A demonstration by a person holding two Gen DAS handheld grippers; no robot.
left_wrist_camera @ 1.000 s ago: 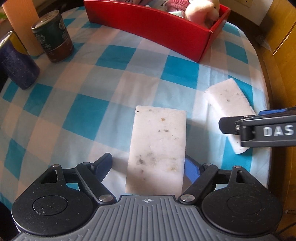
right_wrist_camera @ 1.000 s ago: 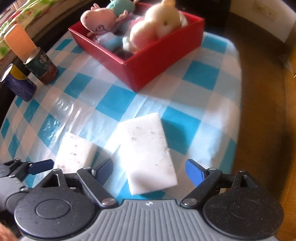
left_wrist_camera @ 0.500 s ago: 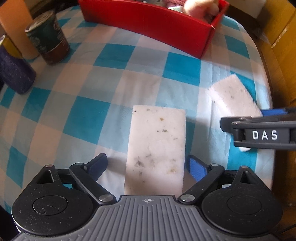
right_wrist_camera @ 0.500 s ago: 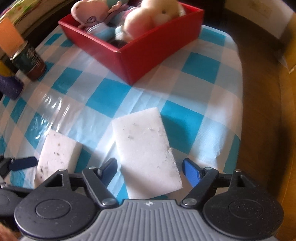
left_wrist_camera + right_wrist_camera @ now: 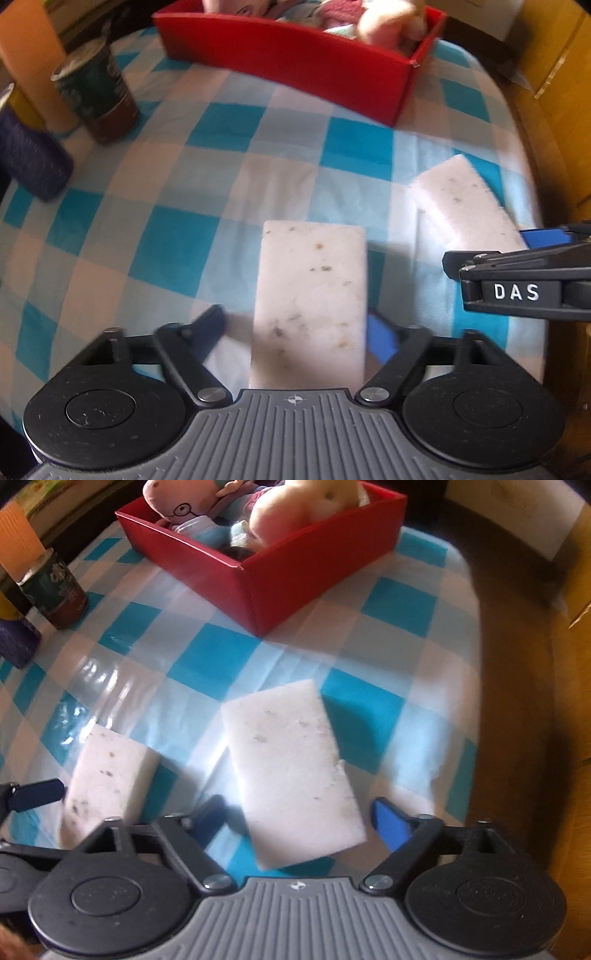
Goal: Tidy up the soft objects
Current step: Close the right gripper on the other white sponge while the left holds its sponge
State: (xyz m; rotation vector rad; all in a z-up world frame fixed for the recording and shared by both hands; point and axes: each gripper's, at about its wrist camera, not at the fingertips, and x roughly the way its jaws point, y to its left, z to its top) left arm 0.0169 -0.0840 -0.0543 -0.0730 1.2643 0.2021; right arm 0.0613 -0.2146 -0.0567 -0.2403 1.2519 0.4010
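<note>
Two white speckled sponges lie on the blue-and-white checked tablecloth. One sponge (image 5: pixel 310 306) lies between the open fingers of my left gripper (image 5: pixel 299 332), whose right finger (image 5: pixel 382 338) nearly touches its edge. The other sponge (image 5: pixel 291 771) lies between the open fingers of my right gripper (image 5: pixel 299 816), clear of both. Each sponge also shows in the other wrist view (image 5: pixel 461 210) (image 5: pixel 107 775). A red box (image 5: pixel 314 565) with plush toys (image 5: pixel 303 506) stands at the far side.
A dark green can (image 5: pixel 96 96), a purple can (image 5: pixel 29 162) and an orange ribbed cup (image 5: pixel 26 62) stand at the far left. The table edge (image 5: pixel 476 664) runs along the right, with brown floor beyond it. The right gripper's body (image 5: pixel 524 288) reaches in beside the left one.
Both grippers have moved forward over their sponges, so each sponge now sits deeper between the fingers. The red box looks closer. Both grippers stay open.
</note>
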